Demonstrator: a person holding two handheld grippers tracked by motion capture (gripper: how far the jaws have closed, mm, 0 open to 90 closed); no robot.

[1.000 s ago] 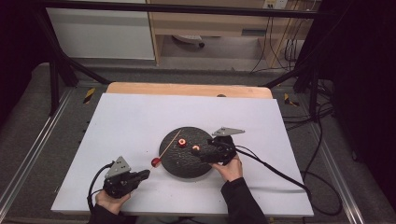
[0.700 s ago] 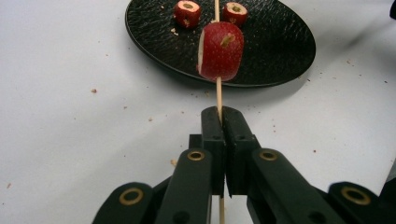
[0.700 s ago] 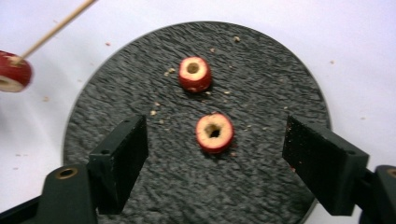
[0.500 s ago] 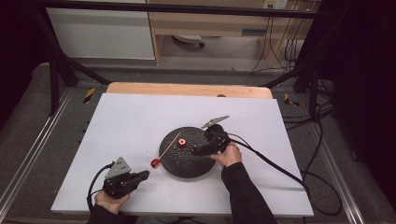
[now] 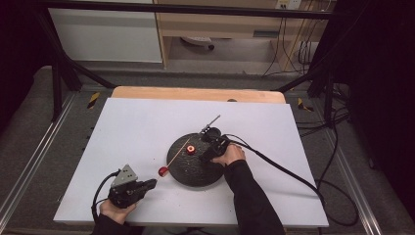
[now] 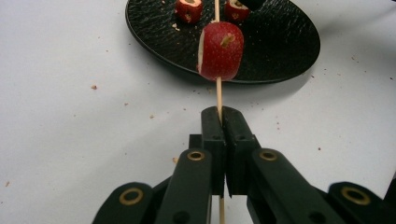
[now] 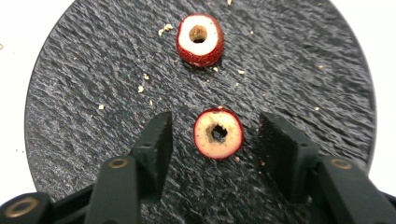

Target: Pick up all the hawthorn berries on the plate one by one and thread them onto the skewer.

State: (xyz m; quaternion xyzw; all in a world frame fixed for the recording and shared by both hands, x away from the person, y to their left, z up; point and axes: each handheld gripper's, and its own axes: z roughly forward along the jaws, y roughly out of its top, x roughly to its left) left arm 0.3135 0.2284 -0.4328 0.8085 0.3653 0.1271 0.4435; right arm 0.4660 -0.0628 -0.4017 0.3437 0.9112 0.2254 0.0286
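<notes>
A thin wooden skewer [image 6: 218,91] runs through a red hawthorn-like fruit piece [image 6: 220,51], and my left gripper [image 6: 222,121] is shut on the skewer's near end. In the high view this gripper [image 5: 149,184] sits at the front left of the table, with the skewered piece [image 5: 163,171] just off the black round plate [image 5: 195,171]. My right gripper [image 7: 219,140] is open and points down at the plate [image 7: 84,93]. Its jaws stand on either side of a cored fruit piece [image 7: 218,133] without touching it. A second cored piece [image 7: 200,39] lies farther on.
The plate sits mid-table on a white board [image 5: 147,127] with a wooden edge [image 5: 195,93] at the back. Crumbs dot the plate and the board. The right gripper's cable [image 5: 288,171] trails off to the right. Metal frame rails [image 5: 34,166] flank the table.
My right gripper has moved from the plate's right rim in over the plate and tipped down, so its open jaws now flank a cored piece. The left gripper and skewer have stayed put.
</notes>
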